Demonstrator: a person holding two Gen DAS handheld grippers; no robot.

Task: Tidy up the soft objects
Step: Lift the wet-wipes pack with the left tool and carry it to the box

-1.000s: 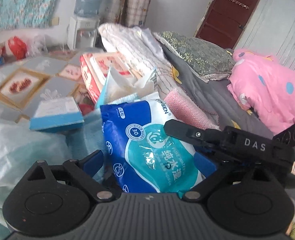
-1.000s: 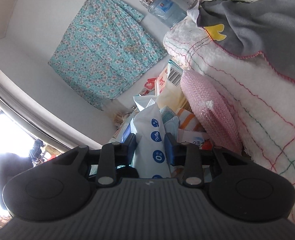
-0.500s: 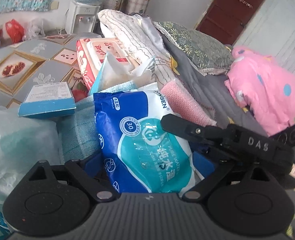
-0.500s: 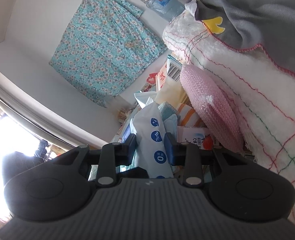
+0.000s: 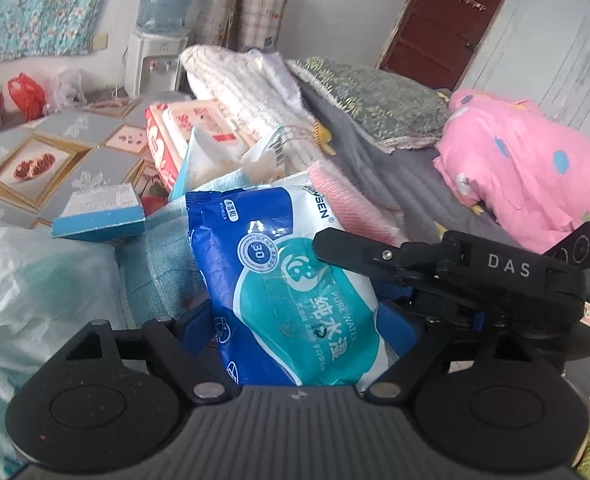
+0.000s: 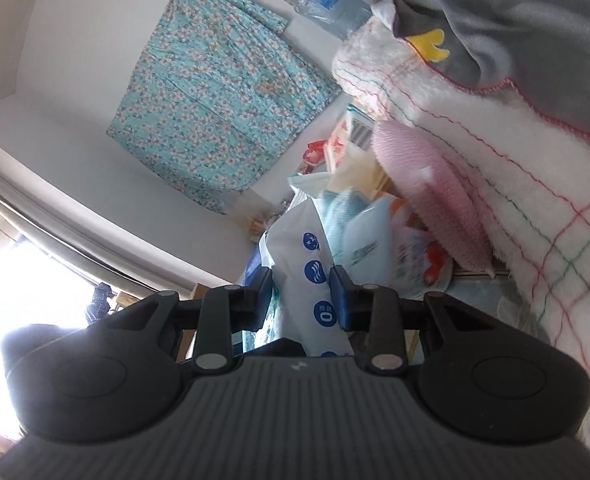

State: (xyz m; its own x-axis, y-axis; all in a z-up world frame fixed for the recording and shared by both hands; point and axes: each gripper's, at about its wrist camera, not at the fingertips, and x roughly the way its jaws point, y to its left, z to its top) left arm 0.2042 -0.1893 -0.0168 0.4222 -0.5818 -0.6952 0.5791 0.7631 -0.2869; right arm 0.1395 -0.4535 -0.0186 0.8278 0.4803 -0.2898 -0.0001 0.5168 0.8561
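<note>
Left wrist view: the left gripper (image 5: 299, 320) has its blue fingers (image 5: 197, 322) spread wide around the lower end of a blue wet-wipes pack (image 5: 291, 284); whether they press on it I cannot tell. The right gripper (image 5: 379, 256) reaches in from the right edge, and its black finger lies across the pack's upper right side. In the right wrist view that gripper (image 6: 301, 292) has its blue pads (image 6: 339, 292) closed narrowly on the pack (image 6: 315, 276), seen edge-on.

Room is tight. A teal towel (image 5: 163, 264) touches the pack's left edge, with a white plastic bag (image 5: 27, 284) beyond it. A pink textured cloth (image 5: 351, 204) lies just behind the pack on the right, against the grey blanket (image 5: 407, 184). A small blue box (image 5: 99, 220) sits behind and to the left; a red-and-white carton (image 5: 183, 128) stands further back. The pink quilt (image 5: 535, 176) lies well apart on the right.

Compared with half a second ago, the left view has tilted up: the water dispenser (image 5: 155, 60) and door (image 5: 447, 20) show more fully. The pack sits between the fingers as before. The right view has shifted slightly, with the pink cloth now blurred.
</note>
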